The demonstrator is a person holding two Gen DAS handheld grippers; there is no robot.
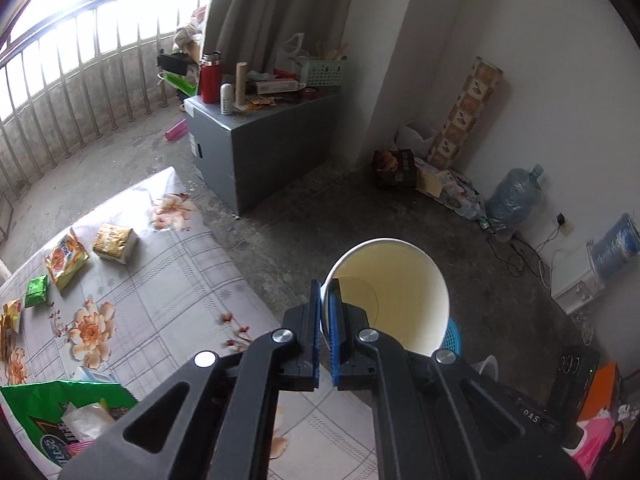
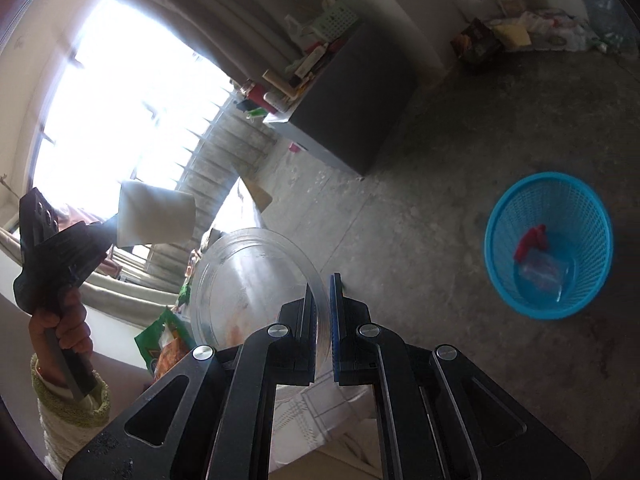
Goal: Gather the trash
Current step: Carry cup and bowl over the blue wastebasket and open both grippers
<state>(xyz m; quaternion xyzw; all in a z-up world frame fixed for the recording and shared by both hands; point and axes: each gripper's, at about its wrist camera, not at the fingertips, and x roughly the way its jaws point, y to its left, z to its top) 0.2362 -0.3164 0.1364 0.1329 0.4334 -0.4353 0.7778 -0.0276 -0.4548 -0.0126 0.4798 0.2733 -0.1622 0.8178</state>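
Both sets of fingers clamped tight, a cup in each, out over the floor!

The left gripper (image 1: 326, 312) pinches the rim of a white paper cup (image 1: 394, 292), one blue pad inside the wall and one outside, mouth tipped toward the camera, showing nothing inside. The right gripper (image 2: 322, 308) nips the rim of a clear plastic cup (image 2: 248, 284) the same way, orange smears on its wall. Seen from the right wrist, the left gripper (image 2: 110, 232) holds its paper cup (image 2: 156, 220) high against the bright window, a hand (image 2: 60, 328) on its handle. Further out, the blue basket (image 2: 548, 244) stands on the concrete floor with a red scrap and clear wrapper inside. Snack packets (image 1: 66, 262) lie on the floral-clothed worktop (image 1: 180, 272).
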